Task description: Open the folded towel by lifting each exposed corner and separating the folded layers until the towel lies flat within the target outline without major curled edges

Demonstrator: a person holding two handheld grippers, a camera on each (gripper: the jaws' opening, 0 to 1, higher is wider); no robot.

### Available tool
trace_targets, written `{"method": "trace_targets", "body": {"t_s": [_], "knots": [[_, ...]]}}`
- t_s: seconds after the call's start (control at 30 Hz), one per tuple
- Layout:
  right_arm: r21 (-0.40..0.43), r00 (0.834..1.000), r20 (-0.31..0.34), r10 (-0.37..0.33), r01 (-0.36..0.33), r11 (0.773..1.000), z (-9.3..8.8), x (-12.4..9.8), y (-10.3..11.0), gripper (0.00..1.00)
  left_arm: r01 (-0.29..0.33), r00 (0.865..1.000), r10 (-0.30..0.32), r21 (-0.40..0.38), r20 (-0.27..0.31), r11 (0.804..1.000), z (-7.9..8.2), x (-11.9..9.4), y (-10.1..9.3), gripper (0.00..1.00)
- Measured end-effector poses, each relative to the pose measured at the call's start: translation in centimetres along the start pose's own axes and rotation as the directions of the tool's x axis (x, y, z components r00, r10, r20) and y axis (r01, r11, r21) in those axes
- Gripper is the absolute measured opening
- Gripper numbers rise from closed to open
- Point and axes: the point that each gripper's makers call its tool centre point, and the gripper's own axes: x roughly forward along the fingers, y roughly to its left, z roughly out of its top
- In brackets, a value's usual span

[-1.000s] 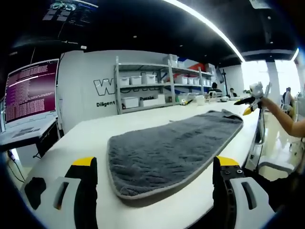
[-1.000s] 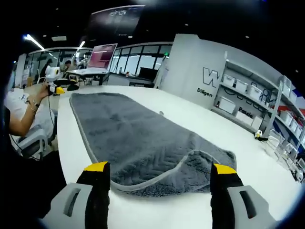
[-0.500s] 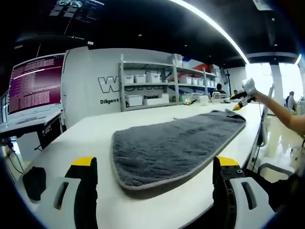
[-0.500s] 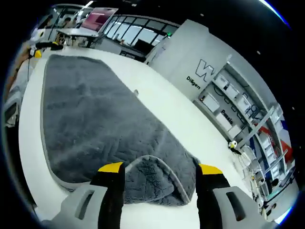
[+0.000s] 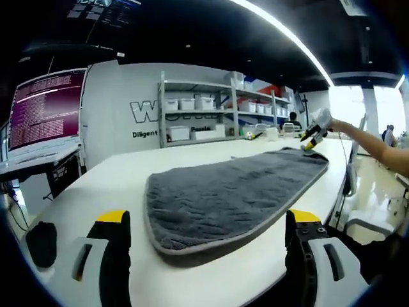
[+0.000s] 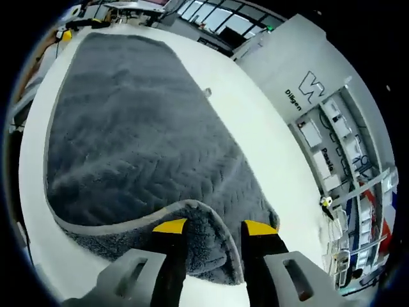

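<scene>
Towel: grey plush towel (image 6: pixel 134 121) mostly spread on white worktop (image 5: pixel 102 185).
Remaining: folded corner (image 6: pixel 208 220).
Right hand-held gripper (image 6: pixel 214 228): narrowing astride corner, grasp unconfirmed.
Left hand-held gripper (image 5: pixel 208 220): released.

- This is a lab or open-plan tech workspace with a black ceiling and a long strip light (image 5: pixel 281 32).
- A grey metal shelving rack (image 5: pixel 211 115) holds rows of white plastic bins.
- A white wall (image 5: pixel 115 121) carries large printed lettering.
- A screen filled with purple terminal text (image 5: pixel 41 109) stands beside the long white table (image 5: pixel 115 173).
- Glass partitions (image 6: pixel 217 16) line the far side.
</scene>
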Motion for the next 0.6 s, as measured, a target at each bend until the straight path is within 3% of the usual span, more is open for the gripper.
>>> {"method": "trace_targets", "body": {"t_s": [0.13,0.3,0.47,0.6], "knots": [[0.002,0.999,-0.004,0.032,-0.032,0.999,0.0,0.3,-0.4,0.25,0.005,1.0,-0.005,0.0,-0.004,1.0,-0.1,0.1,-0.1,0.99],[-0.064,0.993,-0.048,0.104,-0.107,0.992,-0.2,1.4,0.6,0.2,0.02,1.0,-0.02,0.004,-0.003,1.0,0.0,0.3,-0.5,0.99],[-0.118,0.988,-0.078,0.133,-0.141,0.983,-0.4,2.2,1.8,0.0,0.02,1.0,-0.02,0.0,-0.009,1.0,-0.1,0.4,-0.5,0.99],[-0.142,0.987,-0.082,0.141,-0.152,0.978,-0.8,2.2,2.2,0.0,0.012,1.0,-0.012,-0.001,-0.018,1.0,-0.5,0.3,-0.3,0.99]]}}
